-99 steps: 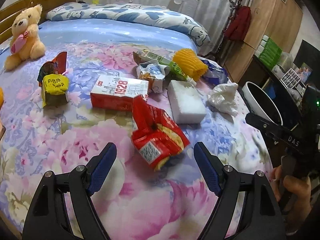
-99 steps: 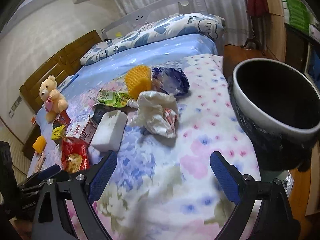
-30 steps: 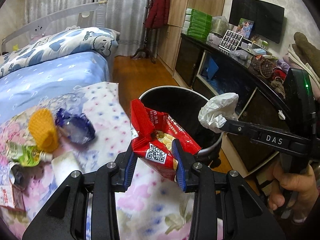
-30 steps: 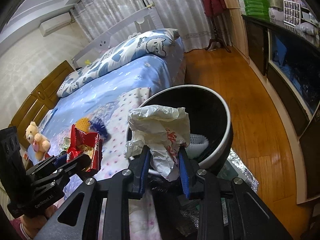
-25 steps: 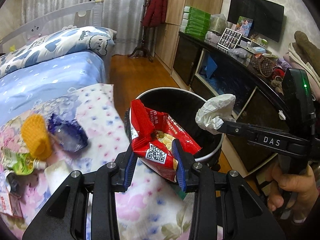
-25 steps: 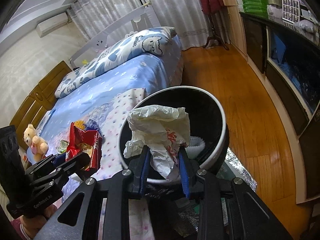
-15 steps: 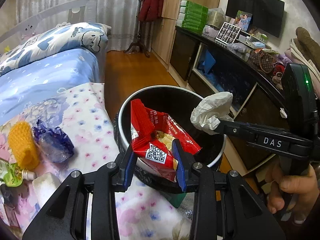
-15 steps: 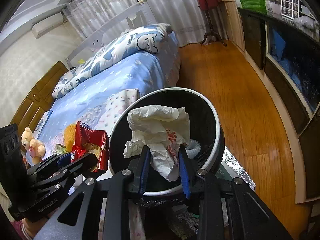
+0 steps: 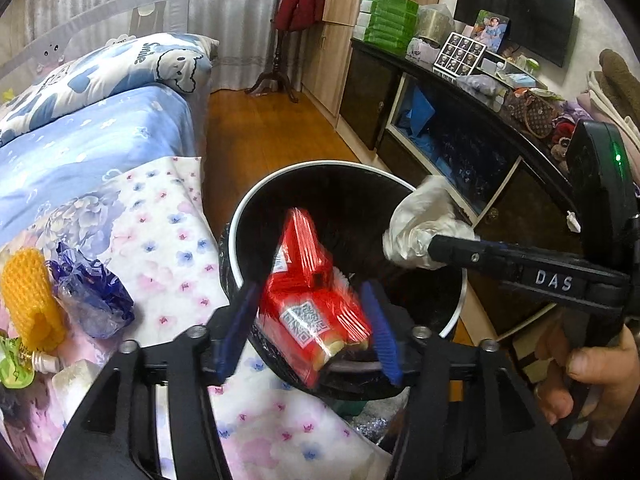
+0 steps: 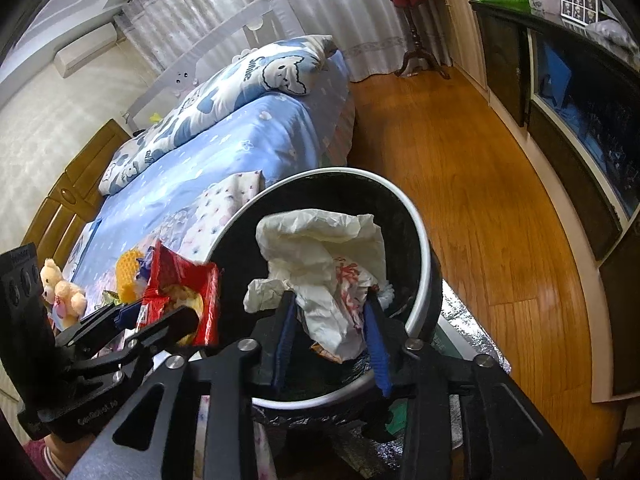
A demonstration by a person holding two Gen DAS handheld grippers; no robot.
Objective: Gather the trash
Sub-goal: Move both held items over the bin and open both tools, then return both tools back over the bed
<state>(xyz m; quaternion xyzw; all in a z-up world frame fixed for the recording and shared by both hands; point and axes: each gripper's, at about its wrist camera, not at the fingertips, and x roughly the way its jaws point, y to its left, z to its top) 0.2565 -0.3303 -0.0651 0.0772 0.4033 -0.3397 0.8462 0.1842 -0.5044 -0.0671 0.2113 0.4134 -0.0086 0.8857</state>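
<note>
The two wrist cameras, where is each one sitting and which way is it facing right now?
Left wrist: sits on the left gripper, looking down into the black bin; its fingers flank the red snack bag, the person's right hand shows.
Right wrist: sits on the right gripper, looking over the bin toward the bed; it grips the white plastic bag.
Shared: bin, both bags, each other's gripper.

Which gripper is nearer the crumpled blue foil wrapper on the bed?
Left. The left gripper is at the bin's bed-side rim, beside the blue foil wrapper; the right gripper is over the bin's far side.
</note>
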